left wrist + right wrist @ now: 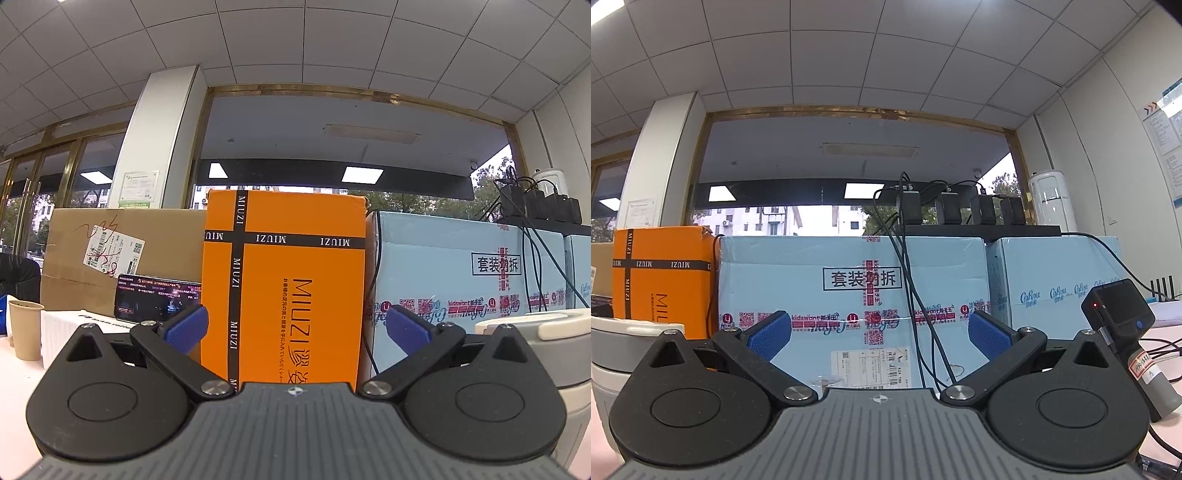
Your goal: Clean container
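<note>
- Left wrist view: the left gripper (297, 326) sits low over a pale table (14, 398), its jaws spread wide with nothing between the blue pads (186, 326).
- Straight ahead of it stands an orange box (295, 280), upright, with black MIUZI bands crossing its face.
- The container (546, 332), a white and grey lidded vessel, stands at the right edge of this view, just beside the gripper's right-hand finger and apart from the pads; only its lid and upper wall show, the rest hidden behind the gripper body.
- Left of the orange box a brown carton (122, 254) stands with a phone (157, 299) leaning against it, screen lit.
- A paper cup (24, 328) stands on the table at far left, beside a white box (61, 334).
- Right of the orange box is a light blue carton (461, 277), with black cables (543, 258) hanging over its face.
- Right wrist view: the right gripper (879, 330) is likewise released, jaws wide apart, pads (770, 332) holding nothing, facing the blue carton (849, 295).
- Here the container (624, 332) appears at the left edge, just beside the gripper's left-hand finger, so it stands between the two grippers; neither touches it as far as the views show.
- At the right edge a black handheld device (1123, 317) with a grey handle stands tilted, a red light lit on its side.
- Black chargers (960, 208) line a shelf on top of the blue cartons.
</note>
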The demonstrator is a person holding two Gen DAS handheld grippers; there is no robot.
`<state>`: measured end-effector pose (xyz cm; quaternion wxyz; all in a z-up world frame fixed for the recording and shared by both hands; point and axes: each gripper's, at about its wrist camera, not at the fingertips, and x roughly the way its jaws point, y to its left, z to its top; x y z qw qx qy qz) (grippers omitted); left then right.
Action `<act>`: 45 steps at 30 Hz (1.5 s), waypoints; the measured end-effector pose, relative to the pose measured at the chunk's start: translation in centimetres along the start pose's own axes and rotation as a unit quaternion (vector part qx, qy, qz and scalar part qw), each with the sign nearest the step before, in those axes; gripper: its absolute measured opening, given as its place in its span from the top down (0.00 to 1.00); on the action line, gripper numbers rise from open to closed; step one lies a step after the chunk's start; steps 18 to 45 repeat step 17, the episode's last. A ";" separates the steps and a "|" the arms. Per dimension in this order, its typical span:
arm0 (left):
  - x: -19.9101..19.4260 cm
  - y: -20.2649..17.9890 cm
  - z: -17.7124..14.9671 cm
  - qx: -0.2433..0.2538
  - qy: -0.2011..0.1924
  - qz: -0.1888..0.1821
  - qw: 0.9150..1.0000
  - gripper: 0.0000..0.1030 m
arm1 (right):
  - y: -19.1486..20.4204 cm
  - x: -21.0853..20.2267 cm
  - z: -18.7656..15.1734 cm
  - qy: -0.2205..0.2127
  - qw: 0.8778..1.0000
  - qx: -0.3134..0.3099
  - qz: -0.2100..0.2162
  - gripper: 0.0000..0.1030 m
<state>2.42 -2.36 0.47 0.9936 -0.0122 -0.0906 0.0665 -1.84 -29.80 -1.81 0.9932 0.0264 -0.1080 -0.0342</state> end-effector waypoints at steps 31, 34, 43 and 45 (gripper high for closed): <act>-0.3 0.2 0.1 0.000 -0.009 -0.002 1.000 0.00 | -0.1 0.0 0.0 -0.001 1.000 0.006 -0.002 0.00; -0.3 0.2 0.1 0.000 -0.009 -0.002 1.000 0.00 | -0.1 0.0 0.0 -0.001 1.000 0.006 -0.002 0.00; -0.3 0.2 0.1 0.000 -0.009 -0.002 1.000 0.00 | -0.1 0.0 0.0 -0.001 1.000 0.006 -0.002 0.00; -0.3 0.2 0.1 0.000 -0.009 -0.002 1.000 0.00 | -0.1 0.0 0.0 -0.001 1.000 0.006 -0.002 0.00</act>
